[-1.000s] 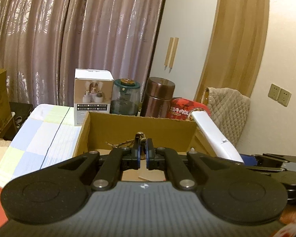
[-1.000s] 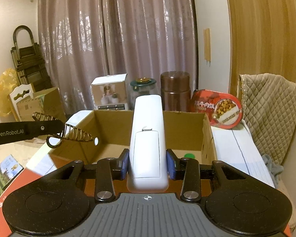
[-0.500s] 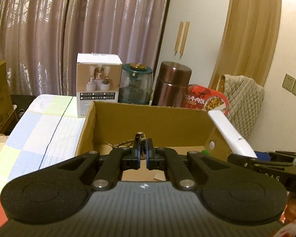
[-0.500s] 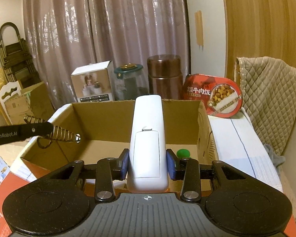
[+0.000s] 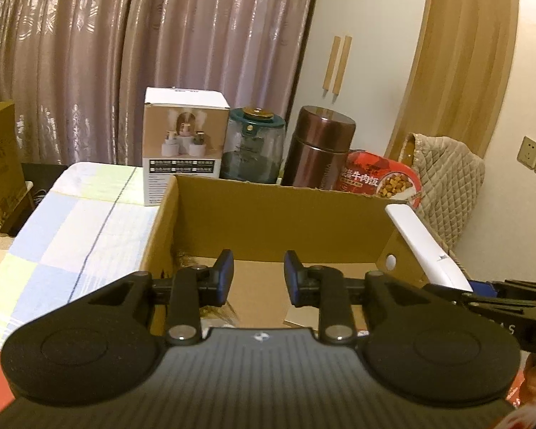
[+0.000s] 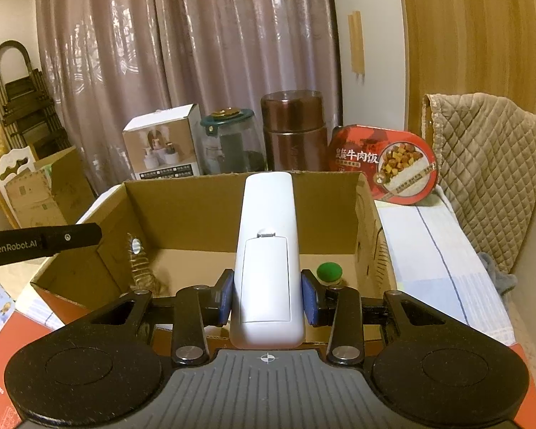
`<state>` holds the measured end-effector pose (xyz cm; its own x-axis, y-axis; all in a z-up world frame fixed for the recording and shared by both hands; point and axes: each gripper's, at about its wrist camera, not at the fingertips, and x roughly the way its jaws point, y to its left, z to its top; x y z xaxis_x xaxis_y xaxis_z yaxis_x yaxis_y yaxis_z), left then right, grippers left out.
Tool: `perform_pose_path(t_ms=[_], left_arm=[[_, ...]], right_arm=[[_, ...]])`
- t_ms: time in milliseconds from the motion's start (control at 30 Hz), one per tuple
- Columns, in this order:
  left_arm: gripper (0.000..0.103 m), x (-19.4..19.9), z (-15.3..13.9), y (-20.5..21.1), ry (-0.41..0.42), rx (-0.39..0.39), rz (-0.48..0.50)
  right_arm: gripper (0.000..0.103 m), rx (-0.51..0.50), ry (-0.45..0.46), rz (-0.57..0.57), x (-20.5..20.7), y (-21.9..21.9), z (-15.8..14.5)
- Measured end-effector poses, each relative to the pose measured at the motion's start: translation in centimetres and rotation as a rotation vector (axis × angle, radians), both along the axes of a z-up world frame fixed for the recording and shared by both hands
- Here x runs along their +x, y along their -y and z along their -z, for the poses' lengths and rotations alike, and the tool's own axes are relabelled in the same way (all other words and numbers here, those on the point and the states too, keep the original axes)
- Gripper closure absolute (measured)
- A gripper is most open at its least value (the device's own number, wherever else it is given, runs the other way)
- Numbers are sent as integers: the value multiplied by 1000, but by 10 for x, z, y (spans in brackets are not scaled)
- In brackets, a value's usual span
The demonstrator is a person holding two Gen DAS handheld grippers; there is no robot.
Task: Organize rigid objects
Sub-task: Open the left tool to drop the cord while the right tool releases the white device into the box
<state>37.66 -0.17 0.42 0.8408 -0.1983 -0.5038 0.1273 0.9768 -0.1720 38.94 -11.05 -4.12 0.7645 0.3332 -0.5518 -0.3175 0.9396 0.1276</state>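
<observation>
Here, left gripper (image 5: 258,274) jaws just opened, nothing between; blurred wire object (image 6: 141,271), possibly spring, in open brown cardboard box (image 6: 228,200). Right gripper (image 6: 267,295) pinches white plastic remote (image 6: 266,268).

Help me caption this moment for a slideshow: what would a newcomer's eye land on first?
Probably the white remote control, clamped between the right gripper's fingers and pointing out over the open cardboard box at centre. Next, the left gripper, its fingers having just opened with nothing between them, above the same box. Behind the box stand a brown canister and a red meal tub.
</observation>
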Motion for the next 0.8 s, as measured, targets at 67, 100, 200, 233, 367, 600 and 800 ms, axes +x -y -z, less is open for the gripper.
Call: perform_pose_path(t_ms=[67,100,200,233,367,600,800], left_arm=[[78,1,0,-2,-6,0,-3],[78,1,1,-2,-8,1,-6],[78,1,2,-3,-11,4,-3],[78,1,2,-3,-13,4,-1],[78,0,1,-2,-10,3,0],[78,0,1,0,-12,6,7],[78,-1,2,3,-11,9,14]], right_arm=[[68,-2,-2,-2,0,-1,0],[68,-3,-2,-2,1,-1,1],[68,-4,-5,-2,1,-1,1],[68,-6,-6,-3,1,-1,2],[68,-9,-8,-3,1,-2,3],[68,-11,-8,3,2,0,4],[67,-19,1,12,4,2,6]])
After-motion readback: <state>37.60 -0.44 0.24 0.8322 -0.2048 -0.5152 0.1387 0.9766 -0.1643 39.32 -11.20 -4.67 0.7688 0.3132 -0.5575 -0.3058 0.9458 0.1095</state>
